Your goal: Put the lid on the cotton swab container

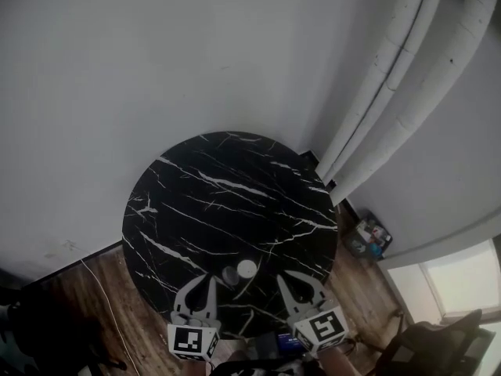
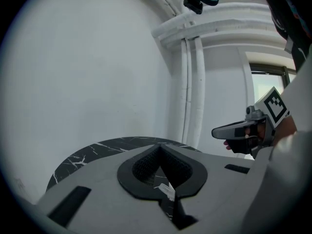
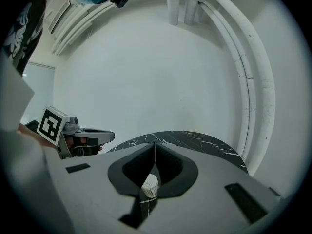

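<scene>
At the table's [image 1: 235, 171] 6 o'clock edge, the cotton swab container [image 1: 246, 269] stands uncapped. What looks like its lid [image 1: 229, 275] lies at its 9 o'clock. The left gripper [image 1: 205, 282] and right gripper [image 1: 288, 280] hover near, jaws closed on nothing. Nothing looks done yet.

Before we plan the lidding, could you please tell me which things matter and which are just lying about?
Job: cotton swab container; lid; left claw and right claw, both shut, empty.
Lying about: floor clutter; cable.
</scene>
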{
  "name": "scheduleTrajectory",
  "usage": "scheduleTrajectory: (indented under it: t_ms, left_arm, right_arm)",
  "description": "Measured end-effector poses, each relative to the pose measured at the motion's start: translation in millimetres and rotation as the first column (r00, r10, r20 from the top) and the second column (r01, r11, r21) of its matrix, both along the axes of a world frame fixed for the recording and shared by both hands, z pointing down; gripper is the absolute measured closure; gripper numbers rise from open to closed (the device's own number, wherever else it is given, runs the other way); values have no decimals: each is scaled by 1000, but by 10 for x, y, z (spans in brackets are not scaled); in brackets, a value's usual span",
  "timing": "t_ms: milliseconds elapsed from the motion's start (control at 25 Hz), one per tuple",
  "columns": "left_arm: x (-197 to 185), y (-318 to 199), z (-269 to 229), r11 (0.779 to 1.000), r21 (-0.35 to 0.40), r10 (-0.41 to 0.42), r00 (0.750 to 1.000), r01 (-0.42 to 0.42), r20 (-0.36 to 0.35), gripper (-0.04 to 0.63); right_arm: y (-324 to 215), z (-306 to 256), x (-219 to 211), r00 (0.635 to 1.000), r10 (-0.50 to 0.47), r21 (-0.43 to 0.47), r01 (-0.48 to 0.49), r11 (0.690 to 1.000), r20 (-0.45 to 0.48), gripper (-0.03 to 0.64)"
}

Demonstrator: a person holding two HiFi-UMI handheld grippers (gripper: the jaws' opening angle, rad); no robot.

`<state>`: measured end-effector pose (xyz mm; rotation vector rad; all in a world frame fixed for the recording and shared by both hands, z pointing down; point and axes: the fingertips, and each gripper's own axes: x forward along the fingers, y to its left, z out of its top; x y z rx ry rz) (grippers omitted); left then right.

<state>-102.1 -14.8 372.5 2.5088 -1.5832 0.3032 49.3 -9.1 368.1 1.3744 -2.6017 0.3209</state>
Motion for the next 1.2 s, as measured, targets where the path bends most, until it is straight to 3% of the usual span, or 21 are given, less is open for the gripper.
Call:
scheduleTrajectory:
  t_ms: [640, 1200]
  left_arm:
    - [-42, -22, 684, 991, -136, -10, 1000, 13, 23, 583]
    - [-34, -19, 1117, 974, -223, -41, 999, 47, 31, 583]
  right_arm:
    - [-98, 659, -207, 987, -137, -123, 126, 984, -86, 600]
    - [-85, 1092, -363, 974, -214, -225, 192, 955, -77, 600]
